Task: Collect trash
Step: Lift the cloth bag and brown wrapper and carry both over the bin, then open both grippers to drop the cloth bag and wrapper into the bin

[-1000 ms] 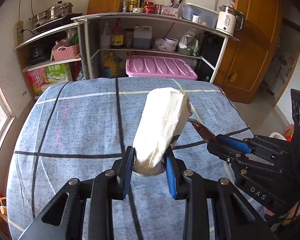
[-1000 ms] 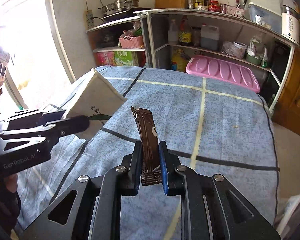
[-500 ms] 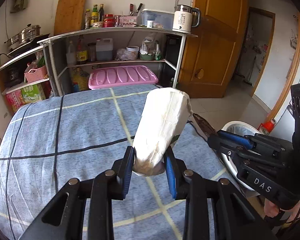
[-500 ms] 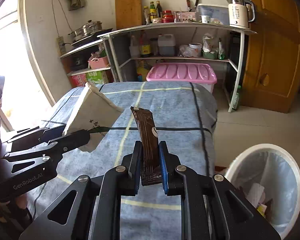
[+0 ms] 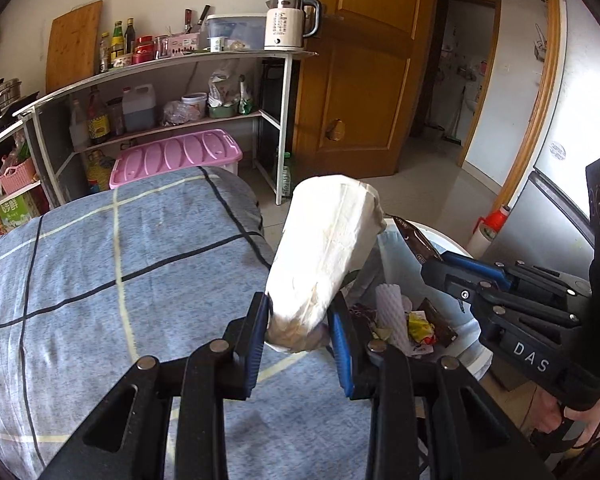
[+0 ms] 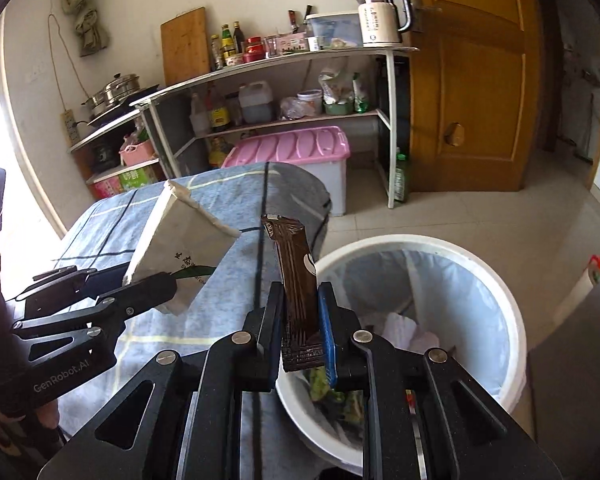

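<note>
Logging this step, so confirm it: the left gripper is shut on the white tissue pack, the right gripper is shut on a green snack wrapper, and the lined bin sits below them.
One error: the wrapper in the right gripper is dark brown, not green, as the right wrist view shows. The rest stands: the left gripper is shut on the white tissue pack, and the lined bin sits below them.

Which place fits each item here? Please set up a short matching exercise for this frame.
Column 1:
1. white paper pack
2. brown wrapper
3. kettle
4. pink-lidded box

Column 2:
a. top shelf
b. left gripper
c. floor, under the shelf
d. right gripper, by the trash bin

Pairs: 1-b, 2-d, 3-a, 4-c
</note>
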`<state>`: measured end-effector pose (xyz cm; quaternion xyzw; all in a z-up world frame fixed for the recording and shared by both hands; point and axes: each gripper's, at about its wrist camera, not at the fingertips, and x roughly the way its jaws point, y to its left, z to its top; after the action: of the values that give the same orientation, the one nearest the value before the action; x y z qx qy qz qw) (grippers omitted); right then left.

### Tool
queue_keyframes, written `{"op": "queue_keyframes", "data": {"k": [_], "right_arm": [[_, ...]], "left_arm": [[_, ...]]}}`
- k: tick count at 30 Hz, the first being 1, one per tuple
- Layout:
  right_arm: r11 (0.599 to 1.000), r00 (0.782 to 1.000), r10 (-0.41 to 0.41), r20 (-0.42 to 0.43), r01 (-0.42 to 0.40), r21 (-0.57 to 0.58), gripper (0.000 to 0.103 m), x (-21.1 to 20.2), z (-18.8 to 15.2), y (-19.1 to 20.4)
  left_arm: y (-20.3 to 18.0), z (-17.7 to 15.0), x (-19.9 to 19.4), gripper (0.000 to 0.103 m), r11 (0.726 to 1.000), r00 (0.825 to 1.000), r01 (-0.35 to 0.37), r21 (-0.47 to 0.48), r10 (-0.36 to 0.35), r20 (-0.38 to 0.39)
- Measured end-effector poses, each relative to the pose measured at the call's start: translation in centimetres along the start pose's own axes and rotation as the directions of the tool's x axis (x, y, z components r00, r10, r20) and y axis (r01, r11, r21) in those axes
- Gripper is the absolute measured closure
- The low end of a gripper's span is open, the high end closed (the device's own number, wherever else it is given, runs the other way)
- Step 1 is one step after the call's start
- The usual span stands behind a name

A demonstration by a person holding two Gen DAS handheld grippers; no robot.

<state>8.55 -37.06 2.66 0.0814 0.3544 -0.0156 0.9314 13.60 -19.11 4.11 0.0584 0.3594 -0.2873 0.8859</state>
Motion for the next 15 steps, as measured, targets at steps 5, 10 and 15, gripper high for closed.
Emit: {"op": "queue_keyframes", "data": {"k": [5,10,15], "right_arm": [[0.995,0.995,-0.090,-0.051,0.092,0.032,0.086,0.6,-1.1,-3.4],[0.987,0.985,-0.144,-0.095,0.150,0.058,0.085,1.3,-2.2,-6.4],[0.978,0.973,-0.182,-0.138,0.194,0.079,0.085,2.4,-2.8,-8.7]], "left_arm": [[-4.2,-0.6,2.3,0.070,0.998,0.998,0.050,0.029,-0.049,-0.041],[-7.5,-1.0,4.7,0.070,0.996,0.993,0.077,0.055,-0.072,-0.093],[-9.1,-1.2,6.3,0.070,0.995,0.990,0.076,0.057,-0.068,-0.126]]}}
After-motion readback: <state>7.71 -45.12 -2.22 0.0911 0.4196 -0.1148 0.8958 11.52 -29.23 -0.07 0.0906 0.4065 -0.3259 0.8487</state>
